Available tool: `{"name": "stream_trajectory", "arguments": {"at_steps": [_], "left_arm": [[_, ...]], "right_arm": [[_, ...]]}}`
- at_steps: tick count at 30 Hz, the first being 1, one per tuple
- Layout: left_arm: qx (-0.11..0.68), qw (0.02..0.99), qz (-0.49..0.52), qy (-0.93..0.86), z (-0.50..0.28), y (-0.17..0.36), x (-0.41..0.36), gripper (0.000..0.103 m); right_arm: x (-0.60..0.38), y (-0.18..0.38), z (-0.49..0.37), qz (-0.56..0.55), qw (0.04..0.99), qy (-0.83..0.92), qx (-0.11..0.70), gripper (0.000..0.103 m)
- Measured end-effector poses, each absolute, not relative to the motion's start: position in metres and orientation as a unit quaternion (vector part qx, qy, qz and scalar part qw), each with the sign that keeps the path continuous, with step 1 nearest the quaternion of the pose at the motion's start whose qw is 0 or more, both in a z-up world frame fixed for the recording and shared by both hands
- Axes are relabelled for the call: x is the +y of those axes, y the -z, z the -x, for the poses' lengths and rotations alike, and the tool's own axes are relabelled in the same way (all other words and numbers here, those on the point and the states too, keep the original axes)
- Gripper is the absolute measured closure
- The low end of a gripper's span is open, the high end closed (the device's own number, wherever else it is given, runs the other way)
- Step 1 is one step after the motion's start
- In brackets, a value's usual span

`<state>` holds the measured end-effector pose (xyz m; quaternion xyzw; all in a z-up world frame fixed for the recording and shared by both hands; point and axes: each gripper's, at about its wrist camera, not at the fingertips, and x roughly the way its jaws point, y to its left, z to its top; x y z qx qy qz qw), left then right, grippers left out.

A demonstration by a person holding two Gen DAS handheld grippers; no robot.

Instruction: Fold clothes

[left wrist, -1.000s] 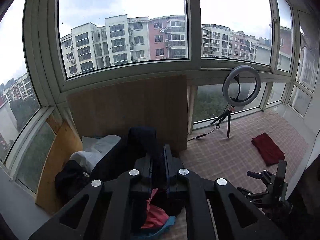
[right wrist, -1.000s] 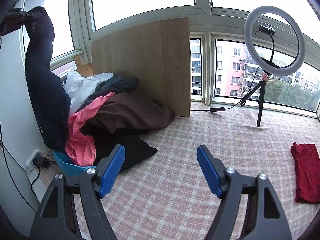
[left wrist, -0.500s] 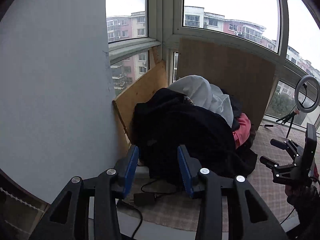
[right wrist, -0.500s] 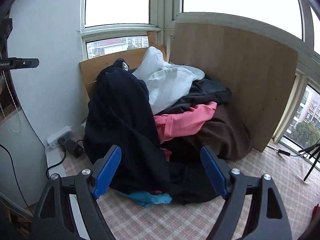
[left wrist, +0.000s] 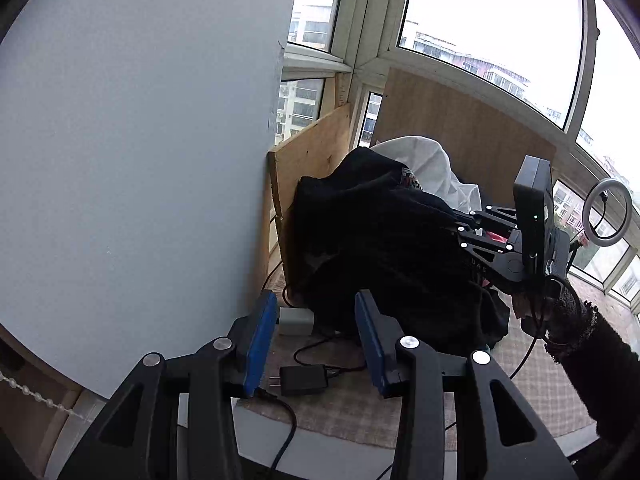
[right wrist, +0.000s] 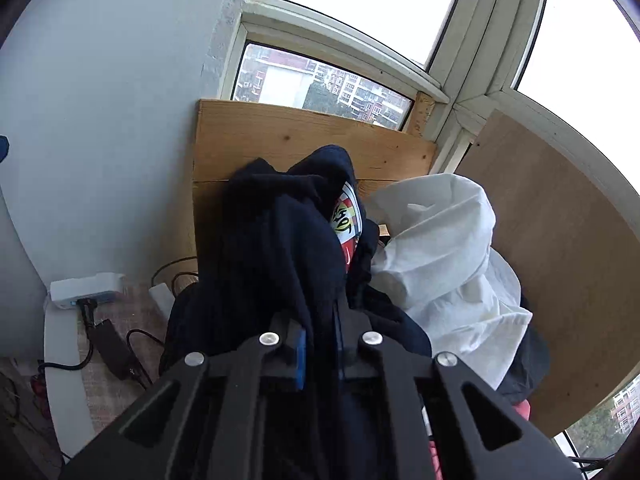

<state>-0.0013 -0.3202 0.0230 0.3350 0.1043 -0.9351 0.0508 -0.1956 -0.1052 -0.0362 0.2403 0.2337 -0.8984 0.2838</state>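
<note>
At the pile, my right gripper [right wrist: 320, 344] has just clamped onto the dark garment [right wrist: 276, 240]; my left gripper [left wrist: 312, 336] jaws stand apart, empty. Lifting risks dragging the white garment [right wrist: 440, 248] along.

Only legible text: "DAS" on right tool [left wrist: 460, 236] body. Patch [right wrist: 347, 222] on dark garment [right wrist: 280, 248] has lettering, unreadable.

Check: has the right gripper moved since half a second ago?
Yes. The right gripper came forward toward the wooden board, its jaws just closing on the dark garment.
</note>
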Motion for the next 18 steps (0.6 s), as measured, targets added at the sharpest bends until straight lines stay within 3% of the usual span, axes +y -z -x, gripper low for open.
{"name": "stream_trajectory", "arguments": {"at_steps": [7,13,18], "left_arm": [[0.095,0.026,-0.316,0.944,0.015,-0.032,-0.312,0.064],[0.086,-0.008,-0.297,0.951,0.025,-0.043,-0.294,0.064],[0.058,-0.058,-0.293,0.953,0.041,-0.054,-0.253,0.064]], "right_arm": [[-0.053,-0.075,0.177,-0.169,0.280,0.941,0.090,0.097],[0.025,-0.172,0.113,-0.064,0.232,0.970,0.038,0.097],[0.134,-0.219,0.042,-0.042,0.174,0.984,-0.015,0.097]]}}
